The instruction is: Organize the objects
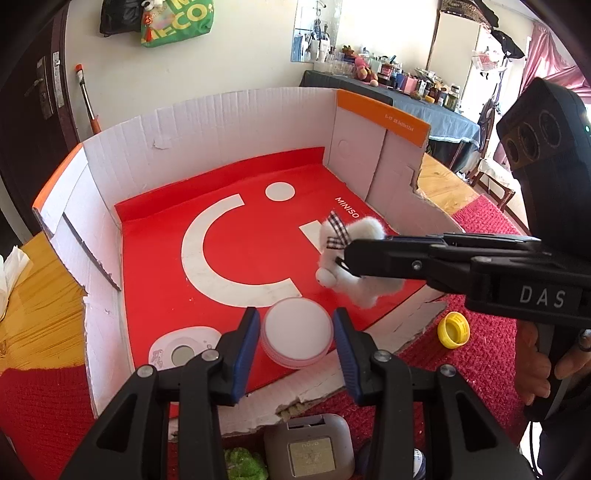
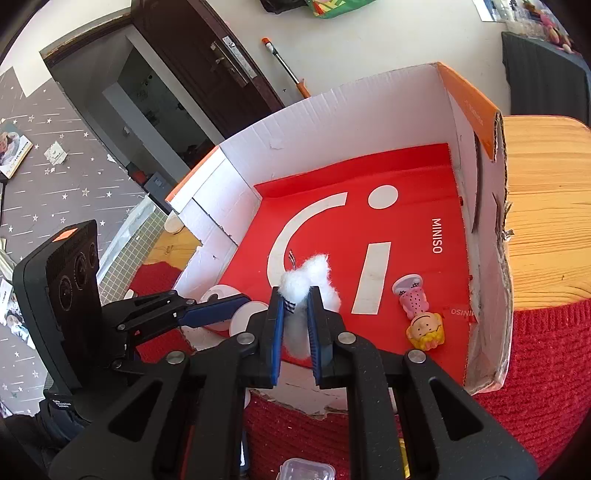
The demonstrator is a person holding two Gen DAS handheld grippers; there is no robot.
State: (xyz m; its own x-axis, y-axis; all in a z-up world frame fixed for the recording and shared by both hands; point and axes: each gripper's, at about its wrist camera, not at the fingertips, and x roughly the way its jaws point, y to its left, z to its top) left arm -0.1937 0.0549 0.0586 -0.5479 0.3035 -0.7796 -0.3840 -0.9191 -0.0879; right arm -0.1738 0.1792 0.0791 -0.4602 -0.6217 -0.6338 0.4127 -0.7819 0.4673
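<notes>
Both tools work over the box [image 1: 221,122]: right gripper [image 2: 295,325] pinches the white plush toy [image 2: 314,280] above the red floor — left gripper [image 1: 295,332] spread around the round white case [image 1: 297,332]. Partly done (doll figure [image 2: 421,314] already inside); yellow cap [image 1: 453,329] and grey case [image 1: 310,446] remain outside.

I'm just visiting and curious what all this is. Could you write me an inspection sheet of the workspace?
Surface: wooden table with red knitted cloth.
Job's things: cardboard box lined with a red sheet; white round jar, white case and doll lying inside; plush toy held above the box floor.
Clutter: yellow cap, grey device and green fuzzy item outside the box.
Grippers: left gripper open around the jar; right gripper shut on the plush toy.
Cables: nothing seen.
Surroundings: dark door, crowded side table, green bag on the wall.
</notes>
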